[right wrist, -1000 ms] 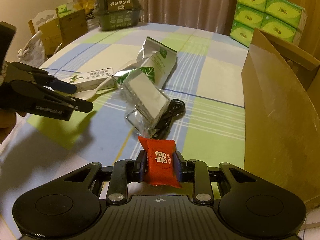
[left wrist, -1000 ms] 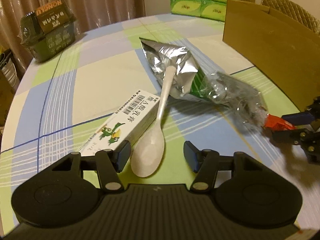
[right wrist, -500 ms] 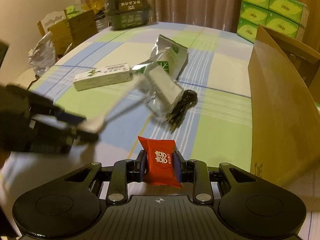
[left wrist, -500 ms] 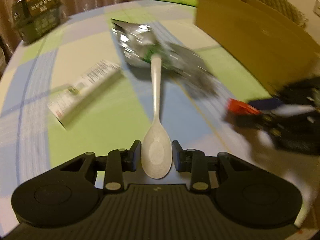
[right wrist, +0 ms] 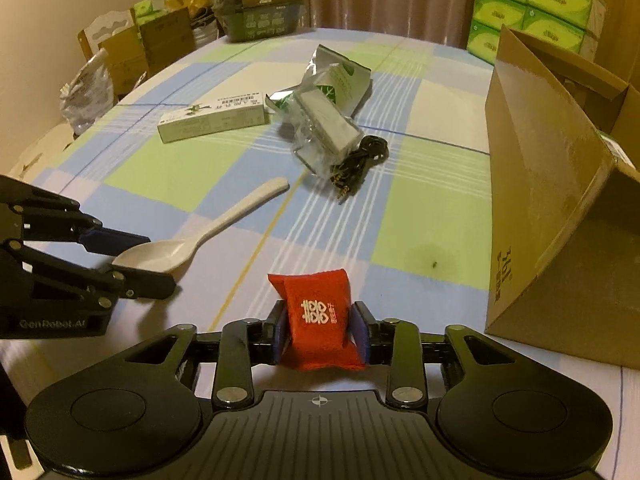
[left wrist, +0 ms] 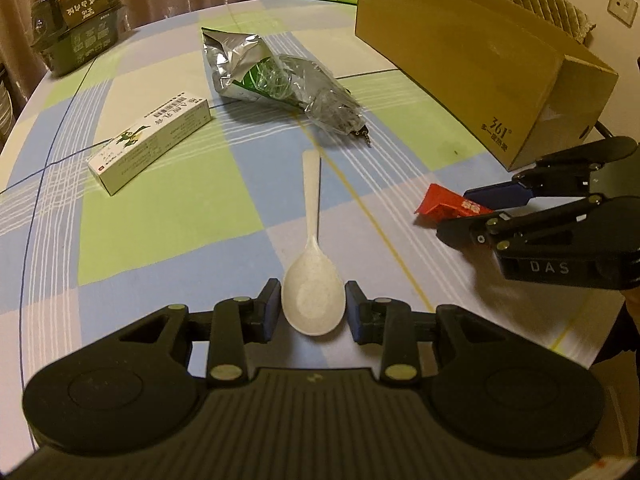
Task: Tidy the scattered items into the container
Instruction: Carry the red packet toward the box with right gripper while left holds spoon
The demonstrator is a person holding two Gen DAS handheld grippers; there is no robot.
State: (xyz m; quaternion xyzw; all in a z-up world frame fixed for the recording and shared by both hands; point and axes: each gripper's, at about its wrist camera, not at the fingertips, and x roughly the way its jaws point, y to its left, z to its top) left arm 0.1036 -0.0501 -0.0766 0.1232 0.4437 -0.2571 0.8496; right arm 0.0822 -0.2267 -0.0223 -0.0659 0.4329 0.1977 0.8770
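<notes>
A white spoon [left wrist: 310, 200] hangs over the table, and my left gripper [left wrist: 312, 300] is shut on its bowl with the handle pointing away. From the right wrist view that same gripper [right wrist: 156, 260] and the spoon [right wrist: 200, 236] sit at the left. A red packet [right wrist: 316, 300] stands between the pads of my right gripper [right wrist: 319, 320], whose jaws are opening while still touching it. The left wrist view shows the right gripper [left wrist: 454, 214] with the red packet [left wrist: 444, 204] near the corner of the open cardboard box [left wrist: 480, 60], which is also on the right [right wrist: 540, 180].
On the checked tablecloth lie a white carton [left wrist: 152, 140], a silver foil pouch [left wrist: 232, 60] and a clear bag [left wrist: 328, 100] with a black cable [right wrist: 360, 160]. A dark green box [left wrist: 76, 20] sits at the far edge. Green tissue boxes [right wrist: 532, 4] stand behind the cardboard box.
My left gripper closed on the spoon's bowl, lifted it off the carton and carried it right. The right gripper moved nearer the cardboard box with the red packet.
</notes>
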